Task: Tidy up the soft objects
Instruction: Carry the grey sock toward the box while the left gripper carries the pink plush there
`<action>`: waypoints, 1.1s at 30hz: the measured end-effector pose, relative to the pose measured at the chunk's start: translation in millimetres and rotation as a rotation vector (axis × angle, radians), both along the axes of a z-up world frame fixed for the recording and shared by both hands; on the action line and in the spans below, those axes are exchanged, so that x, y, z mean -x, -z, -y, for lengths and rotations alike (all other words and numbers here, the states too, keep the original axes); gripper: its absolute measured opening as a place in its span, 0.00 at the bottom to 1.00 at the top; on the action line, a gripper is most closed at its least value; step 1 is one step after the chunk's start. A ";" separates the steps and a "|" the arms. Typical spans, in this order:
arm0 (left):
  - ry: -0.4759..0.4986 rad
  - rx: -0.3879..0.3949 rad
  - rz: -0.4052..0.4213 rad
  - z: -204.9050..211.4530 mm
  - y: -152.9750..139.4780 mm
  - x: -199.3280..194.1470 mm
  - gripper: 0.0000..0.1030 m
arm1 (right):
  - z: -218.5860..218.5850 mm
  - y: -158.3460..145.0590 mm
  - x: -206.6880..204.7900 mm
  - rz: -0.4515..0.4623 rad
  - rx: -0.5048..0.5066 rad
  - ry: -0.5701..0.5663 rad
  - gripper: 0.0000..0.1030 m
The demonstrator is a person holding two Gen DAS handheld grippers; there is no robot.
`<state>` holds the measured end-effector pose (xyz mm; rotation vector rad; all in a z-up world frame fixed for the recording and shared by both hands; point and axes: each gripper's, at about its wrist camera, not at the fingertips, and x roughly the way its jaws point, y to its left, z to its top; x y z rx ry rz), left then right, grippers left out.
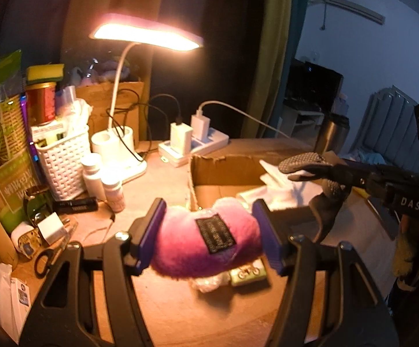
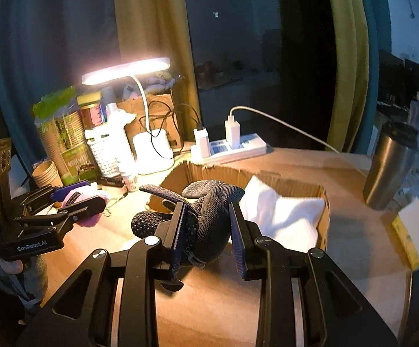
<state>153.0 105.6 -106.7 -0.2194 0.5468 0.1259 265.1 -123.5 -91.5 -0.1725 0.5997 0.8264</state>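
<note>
My left gripper [image 1: 209,235] is shut on a pink and purple plush toy [image 1: 197,248] with a dark sewn label, held above the desk just in front of an open cardboard box [image 1: 209,170]. My right gripper [image 2: 208,231] is shut on a black dotted glove [image 2: 212,217], whose fingers stick out to the left over the box edge [image 2: 197,170]. White cloth [image 2: 281,214] lies inside the box. From the left wrist view the glove [image 1: 307,164] and right gripper show at right; from the right wrist view the left gripper [image 2: 73,202] with the plush toy [image 2: 77,196] shows at left.
A lit desk lamp [image 1: 145,33] stands behind the box beside a power strip [image 1: 195,144] with chargers. A white basket [image 1: 64,159], bottles, paper cups and scissors [image 1: 46,260] crowd the left. A steel tumbler [image 2: 391,164] and a yellow-edged pack [image 2: 414,237] sit at right.
</note>
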 end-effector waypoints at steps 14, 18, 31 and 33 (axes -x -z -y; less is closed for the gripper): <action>-0.026 0.017 0.021 -30.7 -3.7 -15.3 0.61 | -50.2 -15.2 -22.8 0.027 -0.002 -0.036 0.30; -0.029 0.027 0.015 -37.4 -0.6 -19.5 0.61 | -61.3 -16.2 -31.1 0.029 -0.005 -0.038 0.30; -0.036 0.056 -0.030 -48.6 16.9 -35.9 0.61 | -101.9 11.7 -55.9 -0.008 0.035 -0.042 0.30; -0.040 0.061 -0.039 -50.8 19.0 -37.6 0.61 | -108.8 23.6 -59.6 -0.030 0.048 -0.044 0.30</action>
